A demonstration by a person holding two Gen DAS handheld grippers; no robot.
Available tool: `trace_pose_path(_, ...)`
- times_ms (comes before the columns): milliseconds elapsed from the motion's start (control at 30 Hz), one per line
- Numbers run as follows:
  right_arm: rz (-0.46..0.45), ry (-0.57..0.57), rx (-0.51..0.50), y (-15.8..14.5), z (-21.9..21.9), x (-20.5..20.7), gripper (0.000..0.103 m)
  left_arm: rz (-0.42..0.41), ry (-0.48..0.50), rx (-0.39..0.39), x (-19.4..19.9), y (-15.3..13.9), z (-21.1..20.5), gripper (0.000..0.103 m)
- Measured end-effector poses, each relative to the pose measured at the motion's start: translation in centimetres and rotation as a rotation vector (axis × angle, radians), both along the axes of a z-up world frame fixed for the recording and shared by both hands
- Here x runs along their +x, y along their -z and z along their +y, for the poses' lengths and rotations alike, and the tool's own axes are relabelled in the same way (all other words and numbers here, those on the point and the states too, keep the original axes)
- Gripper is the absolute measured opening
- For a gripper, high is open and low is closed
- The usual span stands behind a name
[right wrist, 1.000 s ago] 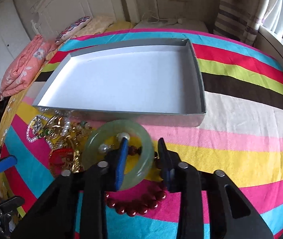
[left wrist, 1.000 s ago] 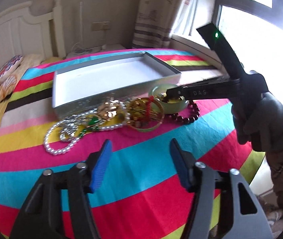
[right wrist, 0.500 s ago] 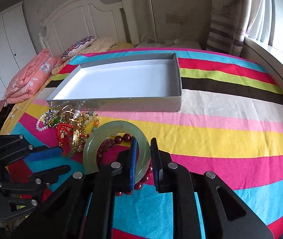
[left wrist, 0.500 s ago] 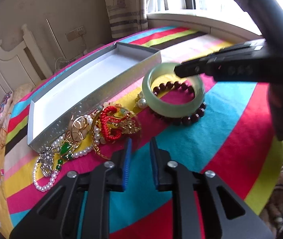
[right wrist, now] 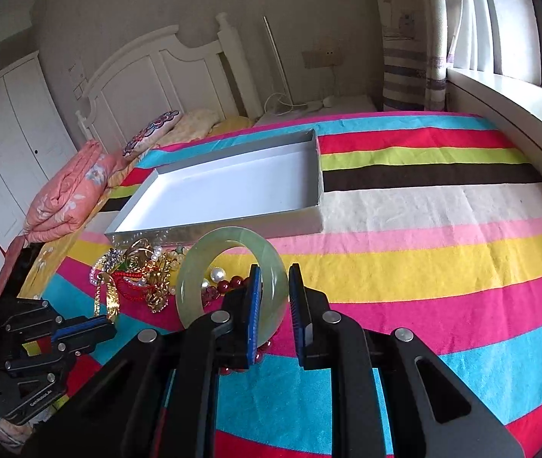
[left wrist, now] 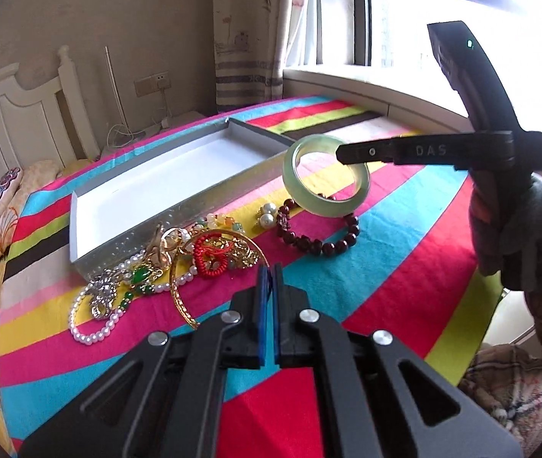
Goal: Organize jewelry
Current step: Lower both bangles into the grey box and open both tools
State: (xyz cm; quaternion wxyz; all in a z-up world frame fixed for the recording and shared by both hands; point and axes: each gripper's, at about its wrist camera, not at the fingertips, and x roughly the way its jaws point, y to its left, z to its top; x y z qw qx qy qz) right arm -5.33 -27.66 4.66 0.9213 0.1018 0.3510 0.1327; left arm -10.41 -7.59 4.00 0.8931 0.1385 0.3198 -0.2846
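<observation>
My right gripper is shut on a pale green jade bangle and holds it in the air above the striped cloth; the bangle also shows in the left wrist view, held by the right gripper. My left gripper is shut and empty, just in front of a pile of jewelry: pearl strands, gold pieces, a red cord. A dark red bead bracelet and pearl earrings lie under the bangle. An empty white tray lies behind the pile.
The jewelry lies on a bed with a striped cloth. A white headboard, pillows and a folded blanket are at the far left. A window sill runs along the right side.
My right gripper has lifted the green bangle off the bead bracelet and up into the air. My left gripper has closed fully and drawn back from the pile.
</observation>
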Motion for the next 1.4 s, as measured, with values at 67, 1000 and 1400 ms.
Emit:
trace_pose_path(67,-0.013,-0.006,0.007,-0.3,0.2,-0.3,0.017,-0.005,-0.006,-0.026,-0.4,-0.6,0.5,0.002)
trace_pose_path(1000,0.020,0.053,0.030,-2.1,2.4,11.0,0.017,0.049,-0.178,-0.012,14.2,-3.5,1.1,0.002)
trace_pose_path(1400,0.153,0.136,-0.025,1.2,2.6,15.1,0.018,0.146,-0.256,0.059,19.4,-0.1,1.2,0.019)
